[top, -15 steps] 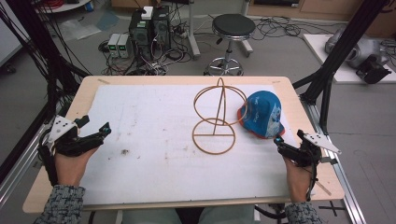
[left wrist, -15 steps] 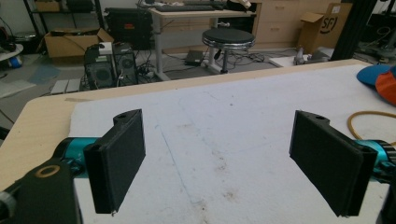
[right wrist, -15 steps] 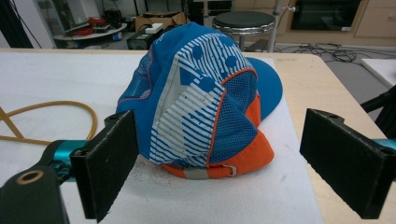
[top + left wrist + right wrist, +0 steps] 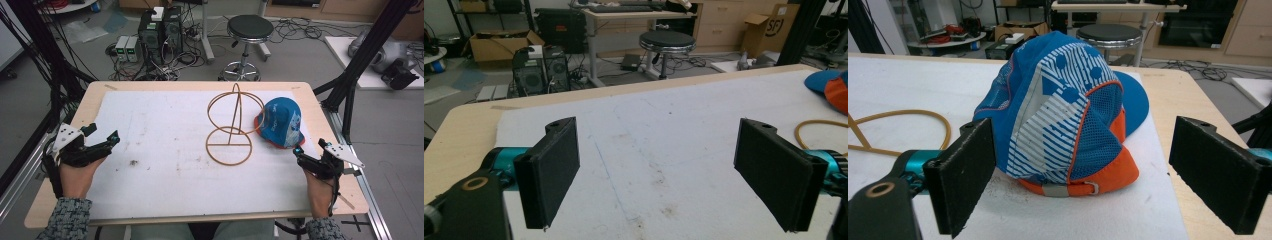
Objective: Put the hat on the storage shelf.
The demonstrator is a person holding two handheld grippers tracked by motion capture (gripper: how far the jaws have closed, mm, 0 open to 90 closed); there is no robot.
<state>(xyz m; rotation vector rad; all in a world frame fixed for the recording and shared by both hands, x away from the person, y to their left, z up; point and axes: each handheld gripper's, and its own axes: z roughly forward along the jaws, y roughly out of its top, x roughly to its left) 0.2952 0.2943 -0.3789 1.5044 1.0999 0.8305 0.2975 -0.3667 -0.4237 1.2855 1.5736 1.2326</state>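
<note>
A blue patterned cap [image 4: 280, 122] with an orange brim lies on the white mat at the table's right. Touching its left side stands a wooden ring stand [image 4: 229, 145], a flat base ring with an upright pole and hoops. My right gripper [image 4: 309, 146] rests open just short of the cap. In the right gripper view the cap [image 4: 1068, 110] sits ahead between the wide-apart jaws of the right gripper [image 4: 1085, 130], with the stand's ring [image 4: 908, 116] at left. My left gripper [image 4: 104, 132] is open at the table's left edge. The left gripper [image 4: 659, 135] faces bare mat, the cap [image 4: 829, 85] far right.
The white mat [image 4: 160, 150] covers most of the wooden table [image 4: 95, 95]. Black frame posts [image 4: 350, 95] stand at the table's right and left sides. Beyond the far edge are a stool [image 4: 247, 30] and computer boxes [image 4: 160, 30] on the floor.
</note>
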